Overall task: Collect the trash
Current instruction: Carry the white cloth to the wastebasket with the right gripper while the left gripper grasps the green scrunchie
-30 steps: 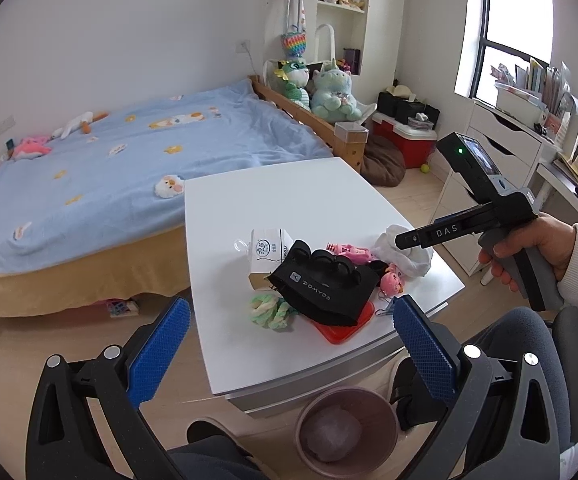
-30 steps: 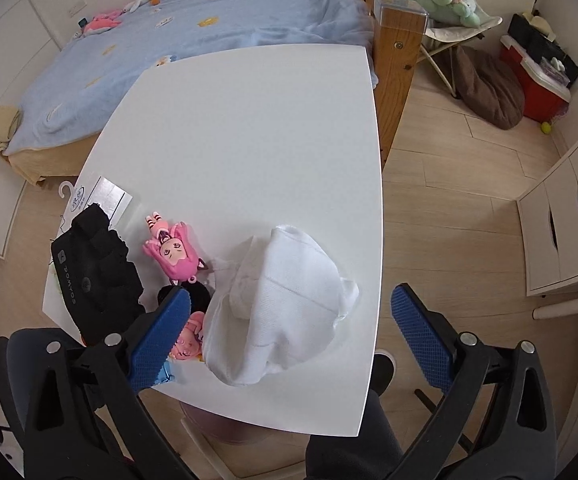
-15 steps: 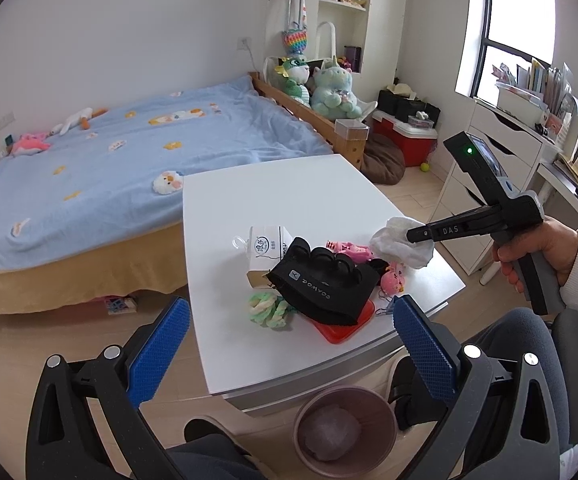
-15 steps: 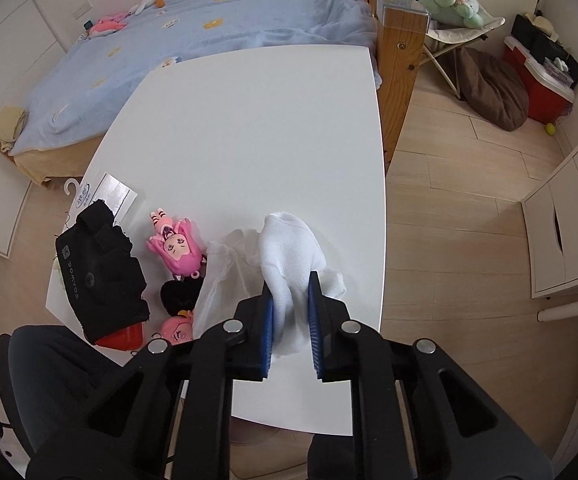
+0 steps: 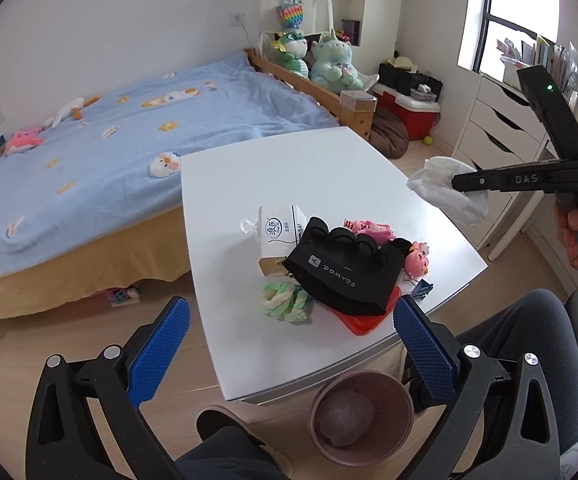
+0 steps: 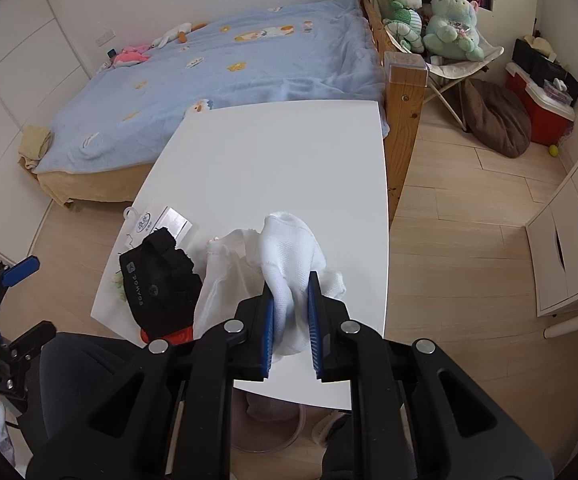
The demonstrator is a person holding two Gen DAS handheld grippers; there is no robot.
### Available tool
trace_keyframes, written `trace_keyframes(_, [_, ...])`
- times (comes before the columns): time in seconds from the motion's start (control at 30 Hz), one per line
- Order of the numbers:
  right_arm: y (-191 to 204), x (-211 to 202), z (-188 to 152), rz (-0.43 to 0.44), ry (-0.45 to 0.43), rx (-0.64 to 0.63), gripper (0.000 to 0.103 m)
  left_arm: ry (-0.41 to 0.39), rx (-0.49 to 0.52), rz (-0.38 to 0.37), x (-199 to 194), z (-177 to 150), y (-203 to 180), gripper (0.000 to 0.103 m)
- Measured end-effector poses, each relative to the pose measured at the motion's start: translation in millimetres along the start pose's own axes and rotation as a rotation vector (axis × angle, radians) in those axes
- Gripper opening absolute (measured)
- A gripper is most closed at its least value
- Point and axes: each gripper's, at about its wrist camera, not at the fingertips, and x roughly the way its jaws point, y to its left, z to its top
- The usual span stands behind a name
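Right tool (image 6: 291, 320) grips white tissue (image 6: 289, 256) above the table (image 6: 273, 160)

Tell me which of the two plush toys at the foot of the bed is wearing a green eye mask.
The dragon plush, left of the mint unicorn plush in the right wrist view. Its eyes sit in a dark-green mask, and it has yellow horns.

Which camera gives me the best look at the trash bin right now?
Left wrist: the pink trash bin shows whole on the floor beside the white table, with something crumpled inside. Right wrist shows only a sliver of it behind the right gripper.
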Motion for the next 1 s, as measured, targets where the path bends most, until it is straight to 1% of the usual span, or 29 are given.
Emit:
trace_keyframes(0.13, [8,-5,-3,0.002,-0.004,-0.028,0.015,0.037,0.022,0.002,13,2,7,0.098])
trace_keyframes(0.27, [9,-8,-6,0.007,-0.007,-0.029,0.015,0.079,0.068,0.012,30,2,10,0.098])
trace_keyframes(0.4, [9,-8,-7,0.008,-0.007,-0.026,0.015,0.122,0.101,0.004,47,-1,13,0.098])
trace_keyframes(0.47, [8,-8,-7,0.009,-0.005,-0.026,0.015,0.133,0.104,-0.015,55,-2,15,0.097])
trace_keyframes(0.57, [6,-7,-7,0.009,-0.003,-0.023,0.015,0.146,0.125,-0.020,64,-4,14,0.096])
trace_keyframes(0.6, [6,-7,-8,0.009,-0.003,-0.022,0.015,0.152,0.138,-0.020,67,-4,13,0.092])
trace_keyframes(0.63, [6,-7,-8,0.010,-0.002,-0.022,0.015,0.161,0.149,-0.021,70,-3,12,0.086])
trace_keyframes(0.67, [6,-6,-8,0.010,-0.002,-0.021,0.015,0.168,0.158,-0.023,73,-4,11,0.083])
trace_keyframes(0.73, [6,-5,-8,0.010,0.000,-0.021,0.015,0.177,0.168,-0.028,77,-4,11,0.073])
trace_keyframes(0.8, [6,-4,-9,0.011,0.002,-0.021,0.015,0.179,0.168,-0.033,79,-3,11,0.067])
trace_keyframes(0.83, [6,-3,-9,0.012,0.003,-0.021,0.015,0.180,0.166,-0.040,80,-3,12,0.059])
trace_keyframes(0.87, [6,-3,-9,0.012,0.003,-0.021,0.015,0.186,0.165,-0.049,81,-2,12,0.054])
trace_keyframes(0.93, [6,-2,-9,0.013,0.003,-0.020,0.015,0.197,0.156,-0.073,83,-3,13,0.040])
trace_keyframes(0.97, [6,-2,-10,0.013,0.003,-0.019,0.015,0.200,0.157,-0.076,83,-3,13,0.037])
trace_keyframes(1.0, [6,-2,-10,0.013,0.003,-0.020,0.015,0.200,0.155,-0.079,83,-4,13,0.032])
